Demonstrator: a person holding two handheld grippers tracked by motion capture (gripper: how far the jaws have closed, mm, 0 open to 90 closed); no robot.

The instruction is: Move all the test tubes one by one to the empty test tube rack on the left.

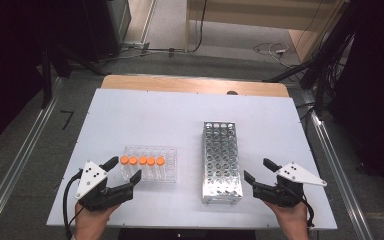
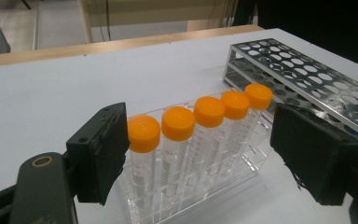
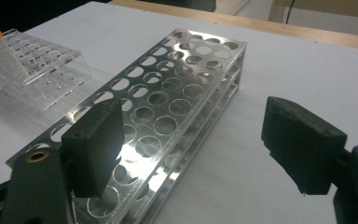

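A: What are the left tongs (image 1: 125, 169) doing?

B: They are standing apart, gripping nothing, at the near left end of the clear rack (image 1: 150, 164). In the left gripper view the five orange-capped tubes (image 2: 200, 122) are showing between the jaws, upright in a row in that rack.

A: And the right tongs (image 1: 259, 170)?

B: Also gaping, holding nothing, just right of the metal rack (image 1: 221, 161), whose holes are sitting empty. Both racks are resting on the white bench (image 1: 145, 112), side by side.
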